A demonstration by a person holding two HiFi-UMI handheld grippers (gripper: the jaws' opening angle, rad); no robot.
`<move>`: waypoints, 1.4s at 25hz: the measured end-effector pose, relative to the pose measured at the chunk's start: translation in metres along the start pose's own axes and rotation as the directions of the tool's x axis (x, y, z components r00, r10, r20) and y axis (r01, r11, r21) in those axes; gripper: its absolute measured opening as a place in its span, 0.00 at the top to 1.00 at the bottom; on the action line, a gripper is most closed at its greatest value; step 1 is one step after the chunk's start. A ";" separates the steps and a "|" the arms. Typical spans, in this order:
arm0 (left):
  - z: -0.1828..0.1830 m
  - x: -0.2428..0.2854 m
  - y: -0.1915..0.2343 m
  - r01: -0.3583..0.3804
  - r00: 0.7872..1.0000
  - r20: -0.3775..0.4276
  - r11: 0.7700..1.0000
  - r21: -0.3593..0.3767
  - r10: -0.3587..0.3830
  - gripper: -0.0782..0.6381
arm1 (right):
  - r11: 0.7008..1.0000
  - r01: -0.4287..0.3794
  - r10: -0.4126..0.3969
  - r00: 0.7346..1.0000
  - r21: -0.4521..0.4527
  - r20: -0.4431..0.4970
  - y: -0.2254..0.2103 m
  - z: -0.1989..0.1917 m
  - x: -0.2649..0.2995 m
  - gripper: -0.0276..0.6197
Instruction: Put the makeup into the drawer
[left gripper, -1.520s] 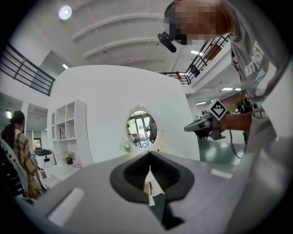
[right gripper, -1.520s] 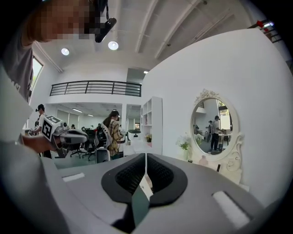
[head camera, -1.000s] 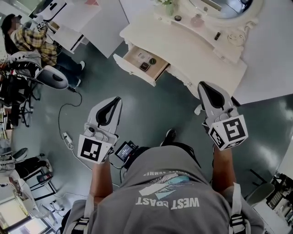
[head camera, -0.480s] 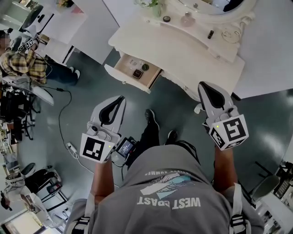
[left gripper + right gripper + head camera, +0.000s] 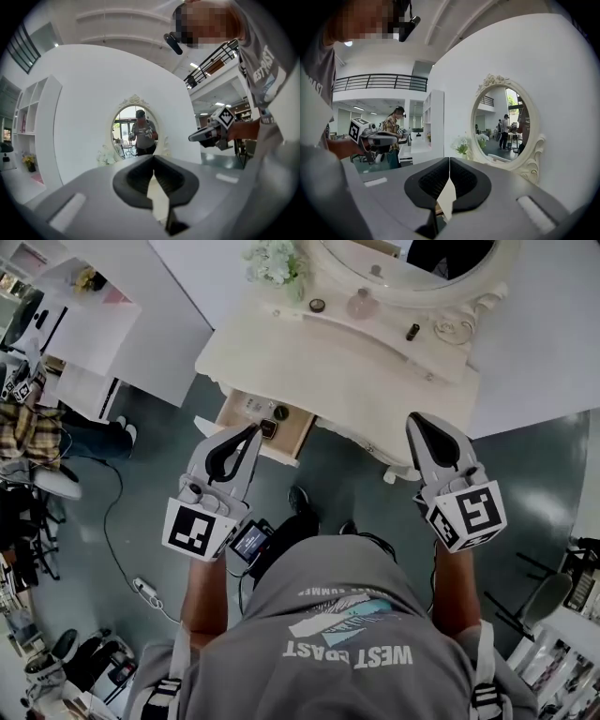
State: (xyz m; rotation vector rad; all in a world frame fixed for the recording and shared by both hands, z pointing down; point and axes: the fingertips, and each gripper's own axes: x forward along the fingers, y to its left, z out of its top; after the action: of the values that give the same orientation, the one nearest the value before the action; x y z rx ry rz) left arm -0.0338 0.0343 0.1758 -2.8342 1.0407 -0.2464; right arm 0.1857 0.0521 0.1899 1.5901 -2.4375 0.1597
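**Both grippers shut and empty, drawer open, makeup on the desk**

At the far left edge of the head view we see a seated person (image 5: 21,427) in a plaid shirt. A cable (image 5: 111,521) trails over the grey floor (image 5: 356,484) beside them.

Left of centre is the left gripper (image 5: 253,432), pointing up the frame. In the picture its tip lies over the near edge of the drawer (image 5: 236,409); we cannot tell how high above it the gripper is. In the left gripper view the fingers (image 5: 136,178) meet at their tips, with nothing between them.

The drawer is pulled open from the left part of the cream desk (image 5: 356,381). A few small items lie inside it, among them a dark square one and a round one.

The makeup (image 5: 361,304) is at upper centre, along the raised ledge at the back of the desk. From left to right we make out a round dark compact, a pinkish bottle and a small dark tube. All three are well apart from both grippers. White flowers (image 5: 277,261) are at the ledge's left end, and the oval mirror (image 5: 412,259) rises behind the ledge.

Right of centre is the right gripper (image 5: 414,418), with its tip at the desk's front edge in the picture. In the right gripper view its fingers (image 5: 464,180) are closed tip to tip and hold nothing. That view also shows the mirror at right and the left gripper at left.
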 end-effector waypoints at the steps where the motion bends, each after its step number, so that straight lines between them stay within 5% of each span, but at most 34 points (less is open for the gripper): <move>1: -0.007 0.003 0.008 0.016 1.000 -0.016 1.000 -0.008 -0.016 0.89 | 1.000 0.011 -0.011 1.000 0.000 0.000 0.002 0.003 0.008 0.95; 13: -0.038 0.034 0.081 0.112 0.993 -0.016 0.993 -0.034 -0.113 0.89 | 0.997 0.083 -0.083 0.996 -0.008 -0.023 0.024 0.022 0.071 0.95; 35: -0.089 0.180 0.129 0.050 0.992 -0.113 0.998 -0.036 -0.054 0.89 | 0.998 0.017 -0.012 0.997 0.058 -0.081 -0.072 -0.014 0.152 0.95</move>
State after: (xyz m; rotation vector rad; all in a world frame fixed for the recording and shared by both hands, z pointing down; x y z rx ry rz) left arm 0.0027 -0.1850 0.2623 -2.9104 1.0010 -0.4038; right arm 0.1948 -0.1095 0.2383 1.5925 -2.3805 0.2890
